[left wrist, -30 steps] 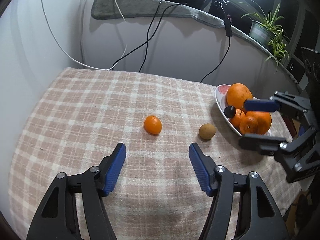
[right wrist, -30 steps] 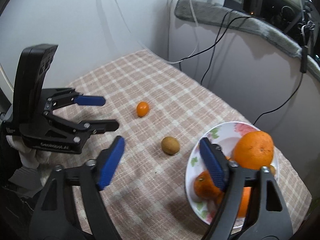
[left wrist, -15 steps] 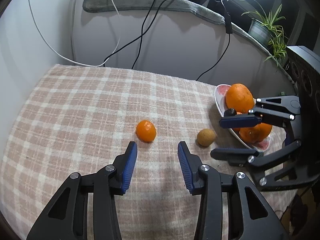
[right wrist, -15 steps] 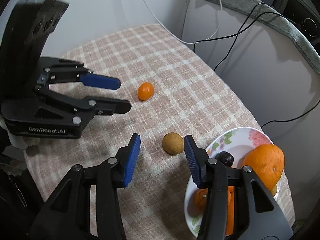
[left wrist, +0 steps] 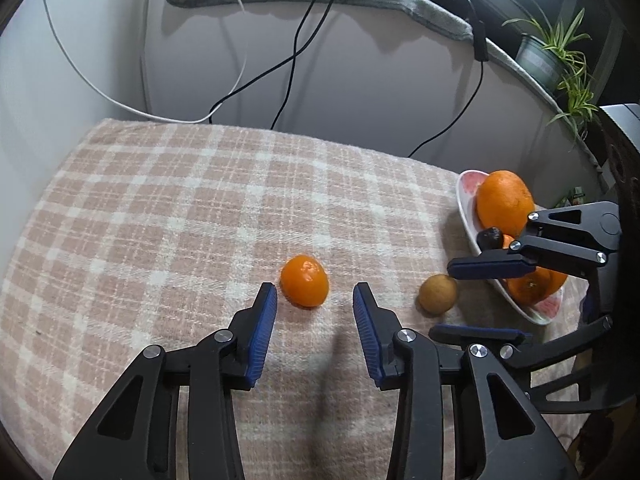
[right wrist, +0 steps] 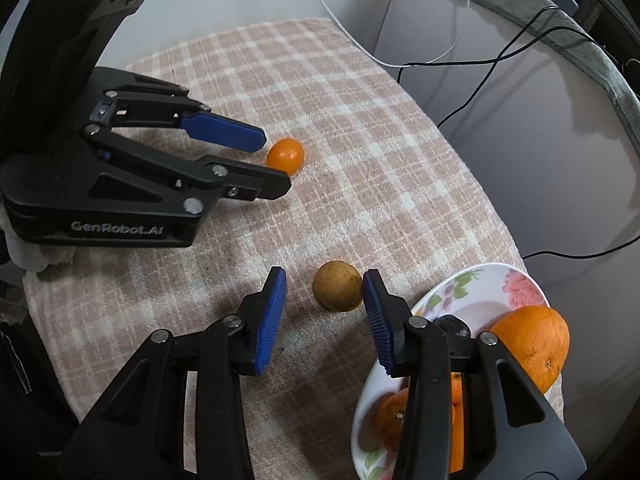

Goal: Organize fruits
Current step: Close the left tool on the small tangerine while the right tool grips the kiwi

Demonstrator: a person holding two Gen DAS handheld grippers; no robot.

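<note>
A small orange tangerine (left wrist: 305,286) lies on the checked tablecloth, just ahead of my open left gripper (left wrist: 314,294); it also shows in the right wrist view (right wrist: 285,155). A brown round fruit (right wrist: 338,286) lies close in front of my open right gripper (right wrist: 325,280), nearer its right finger; it also shows in the left wrist view (left wrist: 437,293). A flowered plate (right wrist: 486,286) at the right holds a large orange (right wrist: 532,344), smaller oranges and a dark fruit (right wrist: 452,326). The plate also shows in the left wrist view (left wrist: 468,208).
The pink checked cloth (left wrist: 180,220) covers the table up to a pale wall. Black and white cables (left wrist: 296,52) hang down the wall behind. A potted plant (left wrist: 556,56) stands on the ledge at the far right.
Both grippers have moved forward and down towards the fruits. The left one has come up to the tangerine, the right one to the brown fruit. Both jaws stand narrower than a second ago.
</note>
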